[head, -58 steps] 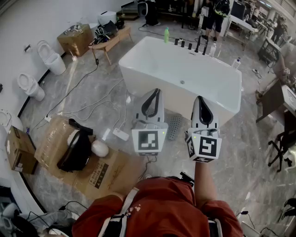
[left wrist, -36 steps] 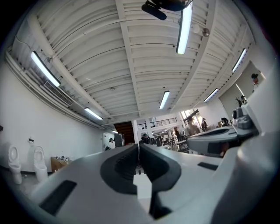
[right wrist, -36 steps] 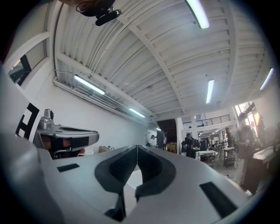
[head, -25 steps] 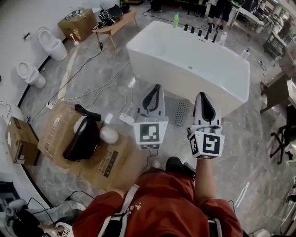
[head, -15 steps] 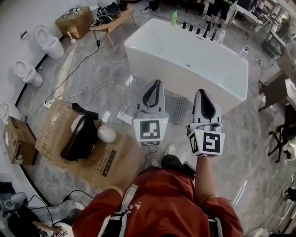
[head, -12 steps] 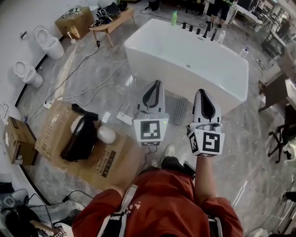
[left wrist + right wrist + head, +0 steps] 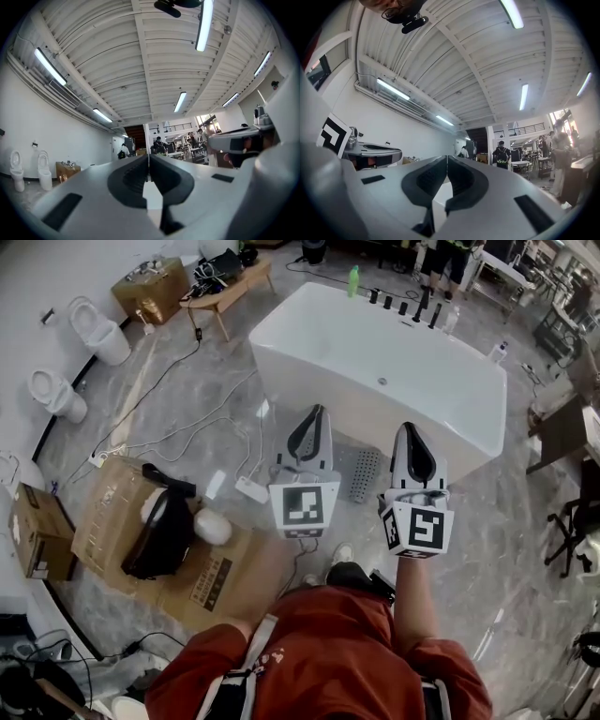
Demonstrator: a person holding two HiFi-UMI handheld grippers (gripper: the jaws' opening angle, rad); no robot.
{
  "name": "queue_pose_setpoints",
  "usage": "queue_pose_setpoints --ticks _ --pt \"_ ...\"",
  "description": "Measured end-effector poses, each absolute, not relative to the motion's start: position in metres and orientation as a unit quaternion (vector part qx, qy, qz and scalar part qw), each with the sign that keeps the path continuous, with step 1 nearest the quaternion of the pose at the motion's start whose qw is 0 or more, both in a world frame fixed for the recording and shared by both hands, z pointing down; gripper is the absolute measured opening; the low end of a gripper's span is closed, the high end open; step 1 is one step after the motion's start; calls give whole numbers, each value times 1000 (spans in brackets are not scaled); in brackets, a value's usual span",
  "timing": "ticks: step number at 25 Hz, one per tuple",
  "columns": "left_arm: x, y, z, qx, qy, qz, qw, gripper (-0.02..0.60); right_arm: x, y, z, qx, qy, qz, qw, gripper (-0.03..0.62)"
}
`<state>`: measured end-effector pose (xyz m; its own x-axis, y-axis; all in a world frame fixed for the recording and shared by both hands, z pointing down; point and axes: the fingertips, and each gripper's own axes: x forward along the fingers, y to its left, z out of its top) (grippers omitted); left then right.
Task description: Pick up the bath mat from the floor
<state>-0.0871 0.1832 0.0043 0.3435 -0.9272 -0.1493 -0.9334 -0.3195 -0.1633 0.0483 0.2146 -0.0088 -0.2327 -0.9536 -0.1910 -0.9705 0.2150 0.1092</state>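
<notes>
The bath mat [image 7: 363, 474] is a small grey ribbed rectangle on the marble floor against the white bathtub [image 7: 375, 371]. It shows only in the head view, between my two grippers. My left gripper [image 7: 317, 412] is held up level at waist height, shut and empty, just left of the mat in the picture. My right gripper [image 7: 409, 429] is beside it, also shut with nothing in it. Both gripper views look across the hall and up at the ceiling, with the left gripper [image 7: 149, 161] and right gripper [image 7: 446, 161] jaws pressed together; the mat is not in them.
Flattened cardboard [image 7: 178, 554] with a black headset and a white ball lies at my left. White cables and a power strip [image 7: 251, 489] run across the floor near the tub. Toilets [image 7: 94, 329] line the left wall. A low table [image 7: 225, 292] and people stand at the back.
The view has shifted slightly as I step toward the tub; the tub and mat sit a little lower in the picture. Both grippers stay shut and side by side.
</notes>
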Motion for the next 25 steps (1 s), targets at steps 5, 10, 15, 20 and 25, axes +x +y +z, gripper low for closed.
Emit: queue_pose_setpoints --ticks 5,10,15,20,25 --pt "-66 152 8 -815 570 7 109 17 65 187 -9 -618 778 105 46 14" --pt "-42 126 10 -817 567 4 107 17 86 162 -6 -618 778 99 50 14" --pt "-10 98 3 -816 567 1 116 17 120 135 -7 -622 775 92 58 14" --pt "17 79 1 -817 563 1 122 17 157 118 -8 -638 760 94 86 14" --pt "30 64 7 -809 574 -9 124 17 173 101 -2 -629 768 88 83 14"
